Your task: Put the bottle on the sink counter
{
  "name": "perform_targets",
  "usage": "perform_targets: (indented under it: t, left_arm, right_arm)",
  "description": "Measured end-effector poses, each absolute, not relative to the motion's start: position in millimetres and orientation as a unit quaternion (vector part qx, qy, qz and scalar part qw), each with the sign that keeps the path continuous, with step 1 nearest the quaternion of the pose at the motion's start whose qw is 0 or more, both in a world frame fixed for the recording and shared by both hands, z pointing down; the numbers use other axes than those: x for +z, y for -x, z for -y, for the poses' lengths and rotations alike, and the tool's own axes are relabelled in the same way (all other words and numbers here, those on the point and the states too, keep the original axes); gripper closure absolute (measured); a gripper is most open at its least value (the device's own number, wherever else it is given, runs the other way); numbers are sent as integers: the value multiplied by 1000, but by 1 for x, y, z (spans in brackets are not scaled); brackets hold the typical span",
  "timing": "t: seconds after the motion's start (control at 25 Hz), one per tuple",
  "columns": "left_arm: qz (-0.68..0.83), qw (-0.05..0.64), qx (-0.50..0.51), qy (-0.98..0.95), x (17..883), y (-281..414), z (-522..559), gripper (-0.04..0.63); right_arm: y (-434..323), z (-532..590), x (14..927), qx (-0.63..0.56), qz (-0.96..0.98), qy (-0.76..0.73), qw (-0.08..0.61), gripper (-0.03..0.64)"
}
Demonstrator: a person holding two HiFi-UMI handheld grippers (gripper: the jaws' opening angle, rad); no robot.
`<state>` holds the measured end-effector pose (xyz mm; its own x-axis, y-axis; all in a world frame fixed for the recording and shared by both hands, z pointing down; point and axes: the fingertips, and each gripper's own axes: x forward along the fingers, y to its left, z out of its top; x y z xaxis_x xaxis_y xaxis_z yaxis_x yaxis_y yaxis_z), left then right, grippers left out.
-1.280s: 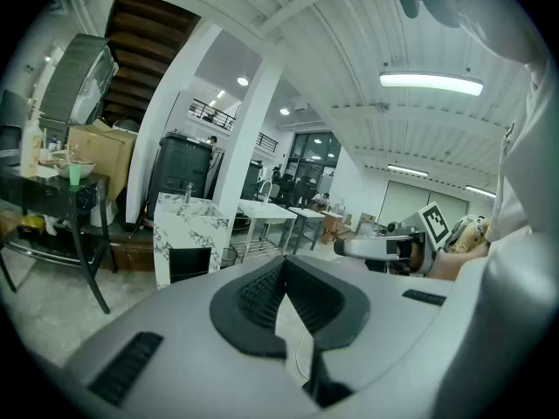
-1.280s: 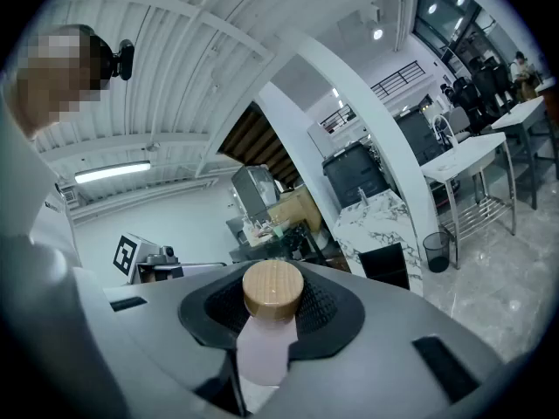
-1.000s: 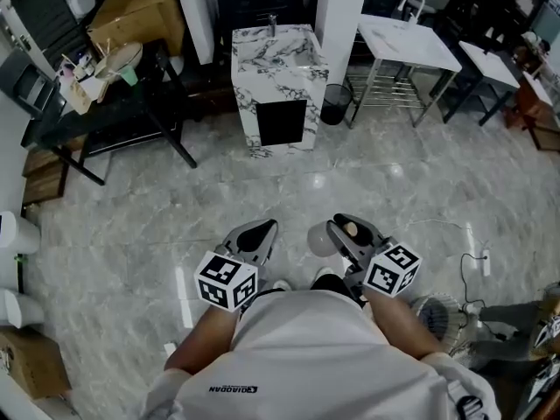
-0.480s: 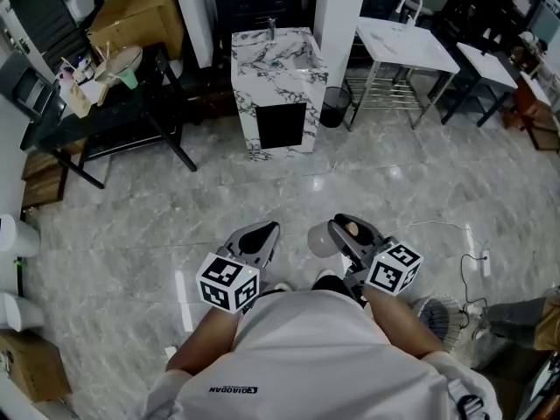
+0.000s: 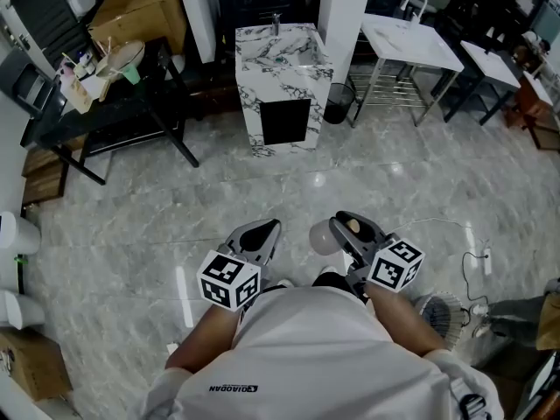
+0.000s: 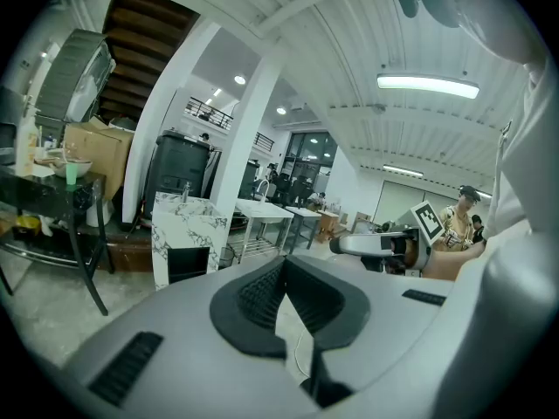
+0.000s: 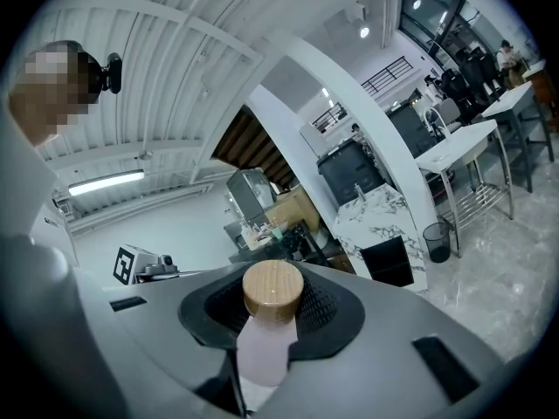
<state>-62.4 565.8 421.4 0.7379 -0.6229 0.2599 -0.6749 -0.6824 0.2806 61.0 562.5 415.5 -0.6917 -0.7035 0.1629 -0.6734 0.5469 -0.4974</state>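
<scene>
In the right gripper view a pale pink bottle (image 7: pixel 265 343) with a round wooden cap stands upright between the jaws, and my right gripper (image 7: pixel 272 311) is shut on it. The head view shows that bottle (image 5: pixel 324 238) held at waist height in the right gripper (image 5: pixel 346 228), over the marble floor. Beside it, my left gripper (image 5: pixel 259 235) is shut with nothing in it; its pads (image 6: pixel 262 291) meet at the tips. The marble sink counter (image 5: pixel 282 46) with a faucet stands some way ahead, also seen in the gripper views (image 6: pixel 188 225) (image 7: pixel 376 221).
A black table (image 5: pixel 105 112) with clutter stands at the left, and cardboard boxes (image 5: pixel 140 7) behind it. A white pillar (image 5: pixel 346 7), a black bin (image 5: pixel 336 103) and a white sink on a metal frame (image 5: pixel 407 42) are right of the counter. A fan (image 5: pixel 433 313) and cable (image 5: pixel 484 261) lie at the right.
Both grippers keep their pose and the bottle stays gripped. The marble counter has shifted slightly right in the head view.
</scene>
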Motion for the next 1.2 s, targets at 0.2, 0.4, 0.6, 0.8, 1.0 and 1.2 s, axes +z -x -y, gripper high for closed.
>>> perform_targets:
  t: [0.2,0.4,0.6,0.8,1.0,1.2]
  left_arm:
    - [360,182,69,-912,421,71,-561,581]
    - [361,185,64,-912,419,74,-555,581]
    - [361,194,65,-910,427,73,-550,581]
    - [363,200,71,-907,436,70,-543,581]
    - [373,202,76,-903,440,74,-521,581]
    - [377,204,82,-900,443,74,-489,581]
  right_arm:
    - [-54,-558,413,-268,-880,390,28,489]
    - [-52,-554,412,-272,-879,391,26,489]
    - [-53,-546,417,-276,-878,391,24,489]
    - [-55,-534,425,-285,-877,387,22,489]
    - [-54,-507,431,-289,-877,382,28,489]
    - [-55,-471,436,-293,-877,380,28,489]
